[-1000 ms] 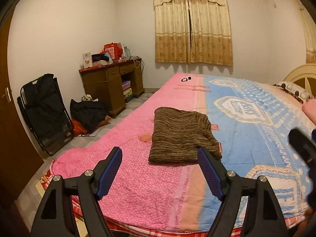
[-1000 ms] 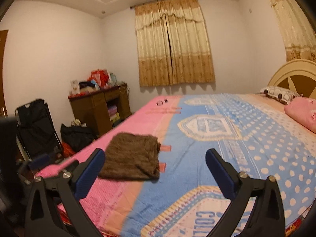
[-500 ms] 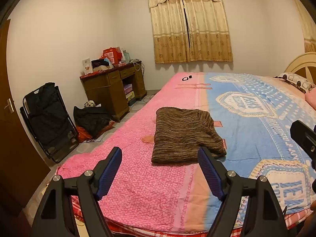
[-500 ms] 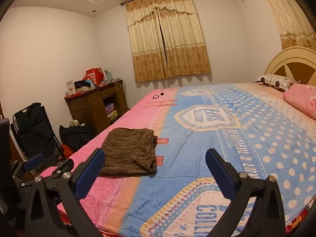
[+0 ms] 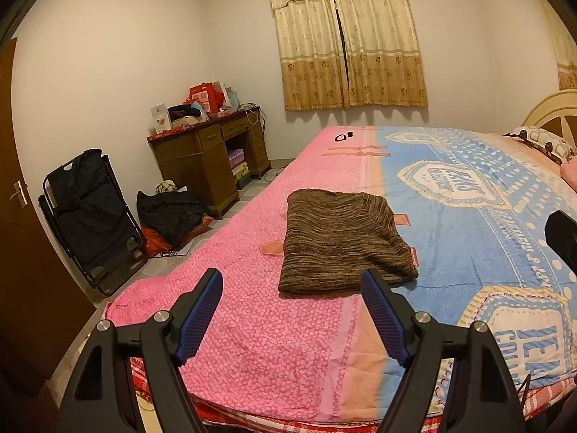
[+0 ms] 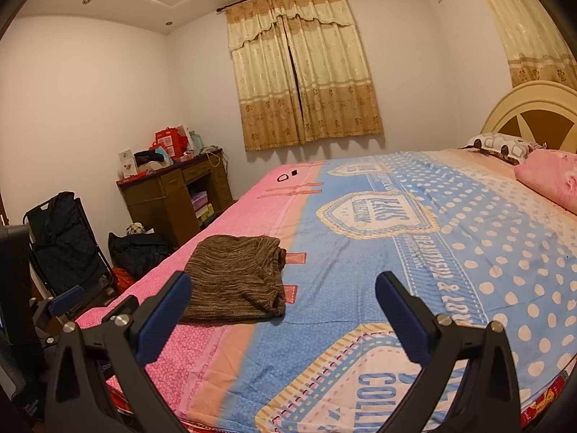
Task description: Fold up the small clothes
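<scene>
Sweater lies folded on the bed; left claw and right claw gape wide, empty.

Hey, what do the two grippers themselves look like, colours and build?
Both match: the left gripper and right gripper have black plastic frames with triangular cutouts, silver round bolt heads, and two fingers faced with ribbed dark blue pads. No cables or sleeves show.

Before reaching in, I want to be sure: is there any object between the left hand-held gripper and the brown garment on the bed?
Nothing visible. Only bare pink bedspread lies between the open left hand-held gripper and the brown garment.
</scene>
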`<state>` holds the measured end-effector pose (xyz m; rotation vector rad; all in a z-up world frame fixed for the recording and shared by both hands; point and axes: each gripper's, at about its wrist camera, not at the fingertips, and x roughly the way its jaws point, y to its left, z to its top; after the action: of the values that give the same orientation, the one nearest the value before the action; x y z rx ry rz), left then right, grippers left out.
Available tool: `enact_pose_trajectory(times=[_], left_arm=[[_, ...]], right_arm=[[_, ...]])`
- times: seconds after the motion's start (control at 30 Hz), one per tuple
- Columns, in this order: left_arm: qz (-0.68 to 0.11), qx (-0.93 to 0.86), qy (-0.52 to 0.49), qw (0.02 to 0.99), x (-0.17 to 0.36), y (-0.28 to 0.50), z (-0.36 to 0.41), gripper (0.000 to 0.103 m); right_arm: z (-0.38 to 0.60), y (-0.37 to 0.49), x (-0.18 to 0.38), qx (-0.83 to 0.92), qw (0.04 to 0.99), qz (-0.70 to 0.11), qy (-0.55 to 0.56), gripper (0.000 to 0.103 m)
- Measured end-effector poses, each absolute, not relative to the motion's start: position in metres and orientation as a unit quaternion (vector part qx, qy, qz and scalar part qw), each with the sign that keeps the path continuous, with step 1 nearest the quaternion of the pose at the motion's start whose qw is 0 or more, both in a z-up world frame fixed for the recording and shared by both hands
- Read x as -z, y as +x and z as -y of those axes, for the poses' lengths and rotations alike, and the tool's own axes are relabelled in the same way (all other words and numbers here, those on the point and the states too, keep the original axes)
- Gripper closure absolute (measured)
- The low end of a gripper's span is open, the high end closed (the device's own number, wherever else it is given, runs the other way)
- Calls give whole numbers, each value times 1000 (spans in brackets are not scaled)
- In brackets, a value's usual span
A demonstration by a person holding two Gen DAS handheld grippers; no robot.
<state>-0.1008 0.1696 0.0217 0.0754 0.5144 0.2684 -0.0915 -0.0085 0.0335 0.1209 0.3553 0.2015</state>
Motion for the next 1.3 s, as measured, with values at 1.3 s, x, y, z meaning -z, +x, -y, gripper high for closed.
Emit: enact_pose_trajectory(times=[1.3], left_arm=[[-249,-138,55,957,-15,-100,-171,23]], right_arm=[[6,-94,-31,-96,977,-176,67,0]])
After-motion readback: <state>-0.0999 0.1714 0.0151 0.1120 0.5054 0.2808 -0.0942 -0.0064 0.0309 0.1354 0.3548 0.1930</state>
